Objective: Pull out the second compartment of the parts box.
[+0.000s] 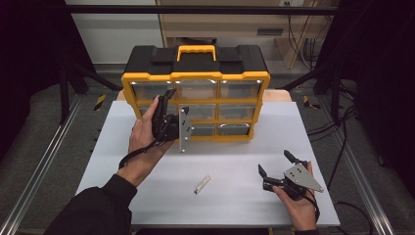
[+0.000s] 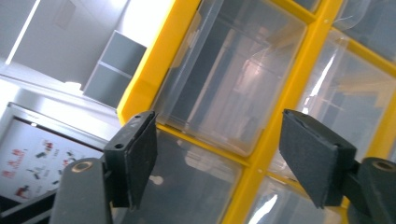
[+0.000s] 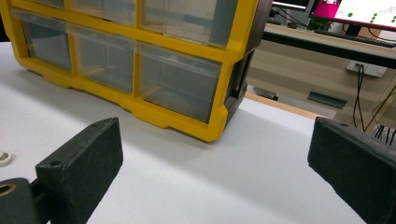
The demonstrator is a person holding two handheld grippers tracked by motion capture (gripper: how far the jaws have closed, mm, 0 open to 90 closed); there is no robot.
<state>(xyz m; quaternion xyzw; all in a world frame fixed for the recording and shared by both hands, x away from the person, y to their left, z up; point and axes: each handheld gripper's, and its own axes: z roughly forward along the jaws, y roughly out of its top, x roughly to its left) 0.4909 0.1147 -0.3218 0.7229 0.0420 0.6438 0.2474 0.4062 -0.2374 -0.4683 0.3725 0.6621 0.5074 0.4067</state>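
Note:
A yellow and black drawer cabinet with clear drawers stands at the back of the white table. My left gripper, turned on its side, is held up against the cabinet's left column of drawers. In the left gripper view its jaws stand open right in front of a clear drawer, holding nothing. At the front right, my right gripper rests low over the table, open and empty. It faces the cabinet's lower right corner from a distance.
A small white oblong piece lies on the table between the two hands, near the front. A small white ring-like bit shows at the left edge of the right gripper view. Metal rails run along both sides of the table.

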